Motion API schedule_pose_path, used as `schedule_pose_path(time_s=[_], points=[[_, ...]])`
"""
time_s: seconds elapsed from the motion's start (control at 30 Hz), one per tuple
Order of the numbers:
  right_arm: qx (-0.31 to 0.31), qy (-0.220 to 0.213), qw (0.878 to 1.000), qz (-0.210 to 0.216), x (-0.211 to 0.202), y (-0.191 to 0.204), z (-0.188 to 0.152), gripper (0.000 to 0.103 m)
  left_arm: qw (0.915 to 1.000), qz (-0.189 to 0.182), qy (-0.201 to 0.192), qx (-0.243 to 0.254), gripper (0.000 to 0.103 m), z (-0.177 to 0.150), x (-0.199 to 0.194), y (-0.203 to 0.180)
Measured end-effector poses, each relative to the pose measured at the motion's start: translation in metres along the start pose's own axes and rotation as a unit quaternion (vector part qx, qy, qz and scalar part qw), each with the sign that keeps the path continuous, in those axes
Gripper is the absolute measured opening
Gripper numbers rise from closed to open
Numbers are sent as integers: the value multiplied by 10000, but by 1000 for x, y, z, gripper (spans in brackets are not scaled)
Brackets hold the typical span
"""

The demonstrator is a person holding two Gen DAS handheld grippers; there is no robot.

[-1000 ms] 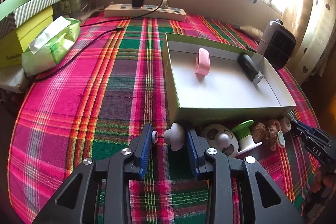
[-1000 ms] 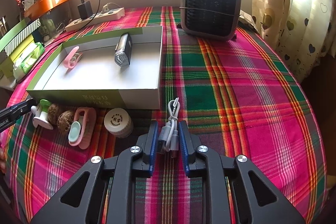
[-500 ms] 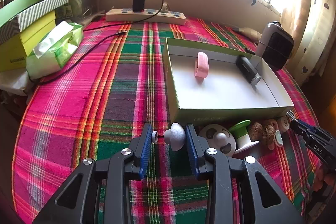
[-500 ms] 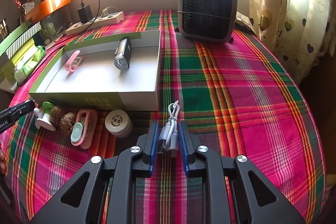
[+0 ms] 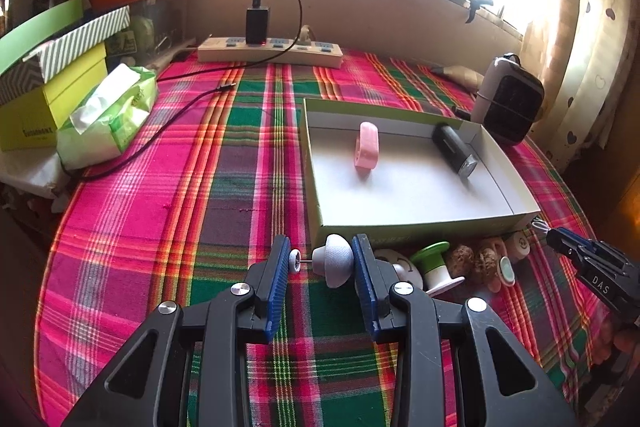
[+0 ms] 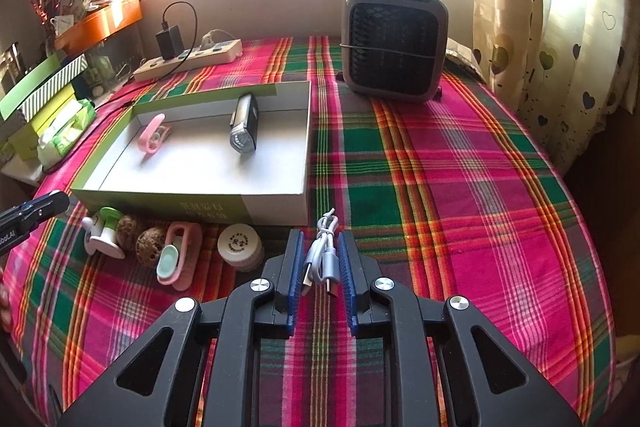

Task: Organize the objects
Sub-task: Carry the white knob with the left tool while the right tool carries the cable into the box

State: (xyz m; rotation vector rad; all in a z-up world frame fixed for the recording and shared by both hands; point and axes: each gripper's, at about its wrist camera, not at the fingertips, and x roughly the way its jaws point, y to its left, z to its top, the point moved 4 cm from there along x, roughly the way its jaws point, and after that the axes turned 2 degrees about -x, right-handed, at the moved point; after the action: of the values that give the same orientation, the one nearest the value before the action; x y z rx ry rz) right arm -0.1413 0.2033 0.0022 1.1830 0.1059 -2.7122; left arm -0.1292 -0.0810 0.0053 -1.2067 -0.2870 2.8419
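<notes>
Two grippers are seen low over the plaid tablecloth (image 6: 460,187), each clamped on a small item. Between the pads of the left gripper (image 5: 322,265) a grey mushroom-shaped knob (image 5: 334,263) with a thin pin and small disc is pinched, just before the near wall of the open box (image 5: 420,227). A bundled white USB cable (image 6: 322,255) is squeezed between the pads of the right gripper (image 6: 320,267), near the box's front right corner. Along the box's near wall a green-and-white spool (image 6: 104,231), two walnuts (image 6: 140,239), a pink clip (image 6: 178,259) and a small round jar (image 6: 240,247) are lined up on the cloth. Inside the box a second pink clip (image 6: 151,139) and a black flashlight (image 6: 245,125) are lying. Farther back a small heater (image 6: 394,43) and a power strip (image 6: 188,59) are found.
</notes>
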Motion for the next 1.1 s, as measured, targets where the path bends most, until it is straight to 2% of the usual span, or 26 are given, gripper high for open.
schedule_pose_path(time_s=[0.33, 0.67, 1.1], points=[[82, -172, 9997, 127, -10, -1, 4, 19, 9999, -78, -87, 79, 30, 4, -6, -10], [70, -450, 9985, 315, -21, 6, 22, 19, 9996, -200, -128, 120, 30, 17, -5, -19], [-170, -528, 9976, 413, 0, 19, 59, 19, 9994, -226, -64, 235, 30, 37, 18, -31]])
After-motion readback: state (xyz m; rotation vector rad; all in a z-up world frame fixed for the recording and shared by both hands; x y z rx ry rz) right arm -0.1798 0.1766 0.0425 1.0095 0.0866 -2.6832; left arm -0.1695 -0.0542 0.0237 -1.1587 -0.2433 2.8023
